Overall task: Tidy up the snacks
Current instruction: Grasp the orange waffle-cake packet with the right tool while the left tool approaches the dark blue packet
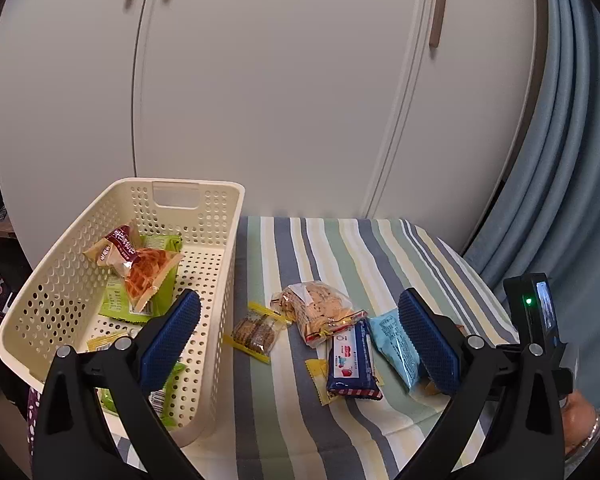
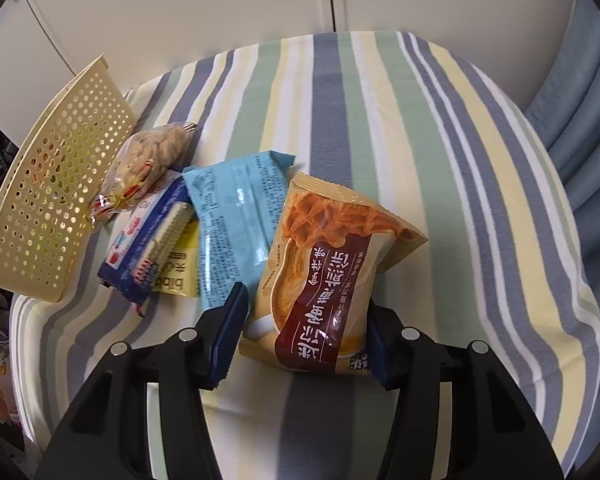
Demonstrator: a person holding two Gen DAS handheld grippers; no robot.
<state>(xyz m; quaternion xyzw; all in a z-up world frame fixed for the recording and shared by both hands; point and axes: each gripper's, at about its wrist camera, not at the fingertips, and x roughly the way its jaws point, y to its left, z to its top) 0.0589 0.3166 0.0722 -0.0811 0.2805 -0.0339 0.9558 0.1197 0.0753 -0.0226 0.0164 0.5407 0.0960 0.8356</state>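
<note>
Gripping a tan and maroon waffle snack packet [image 2: 320, 276] by its lower end, the right gripper [image 2: 300, 332] has its blue pads pressed against both sides of the wrapper, just above the striped tablecloth [image 2: 440, 160]. The packet is a puffy, glossy foil pillow printed with a golden waffle, and it tilts away from the gripper. Being air-filled and slick, it could likely slide out of the pads during a lift, or its far corner could drag on the cloth. Just left of the gripper lie a light blue wrapper [image 2: 236, 216], a dark blue biscuit pack [image 2: 148, 248] and a clear bag of pale crackers [image 2: 148, 164]. Farther left stands the cream perforated plastic basket [image 2: 40, 200].

The left gripper [image 1: 300, 340] hangs with its jaws wide apart, holding nothing. Beyond its left finger the basket already holds several packets.
</note>
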